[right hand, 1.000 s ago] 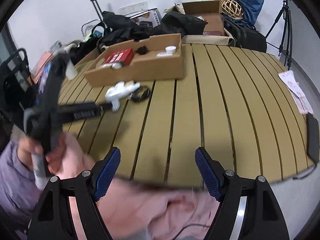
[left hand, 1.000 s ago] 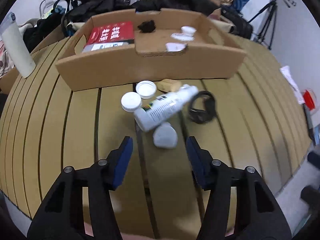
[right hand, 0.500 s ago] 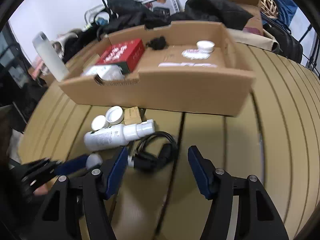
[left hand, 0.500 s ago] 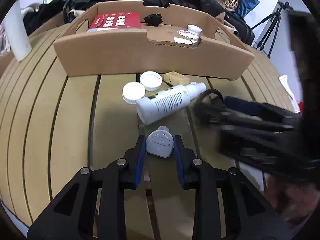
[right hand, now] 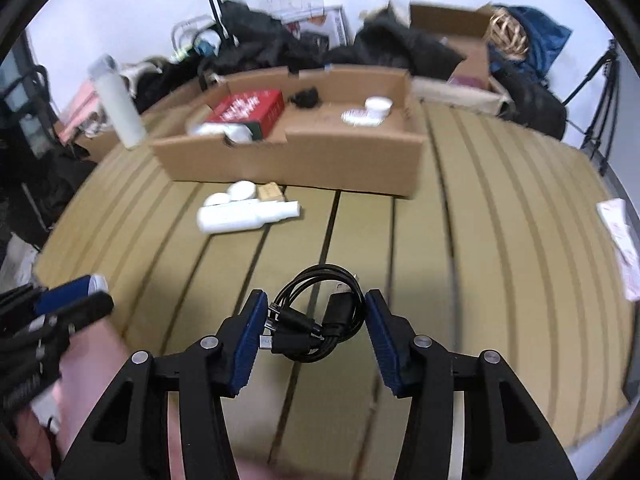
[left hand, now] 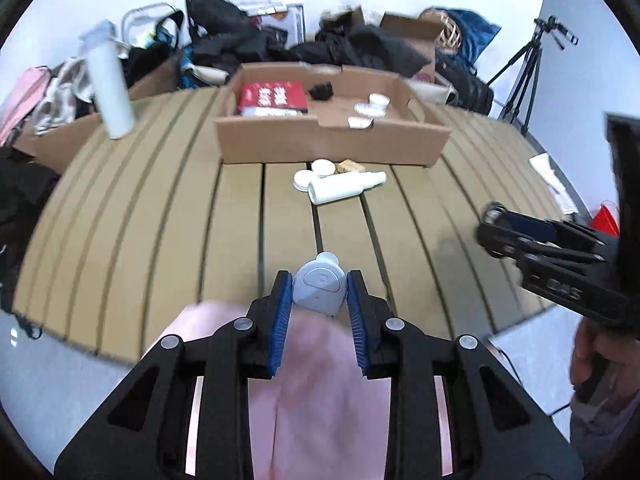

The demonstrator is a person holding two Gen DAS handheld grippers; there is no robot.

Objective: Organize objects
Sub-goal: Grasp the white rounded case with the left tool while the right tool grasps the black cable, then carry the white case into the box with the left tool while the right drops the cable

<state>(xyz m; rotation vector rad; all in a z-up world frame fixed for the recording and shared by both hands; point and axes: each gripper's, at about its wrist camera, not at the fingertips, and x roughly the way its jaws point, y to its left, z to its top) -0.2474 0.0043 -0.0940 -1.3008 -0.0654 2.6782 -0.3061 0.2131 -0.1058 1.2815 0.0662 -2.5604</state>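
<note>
My left gripper is shut on a small grey-blue rounded device and holds it above the near table edge. My right gripper is shut on a coiled black cable and holds it above the slatted table. A white bottle lies on its side with two white lids and a tan block in front of the cardboard box. The box holds a red packet, a black item and white lids. The right gripper shows in the left wrist view.
A tall white cylinder stands at the table's back left. Bags, dark clothes and more boxes are piled behind the table. A tripod stands at the right. Papers lie at the table's right edge. The wooden slatted table fills both views.
Both grippers closed on their objects and lifted them back toward the near table edge: the left took the grey device, the right the black cable from beside the bottle.
</note>
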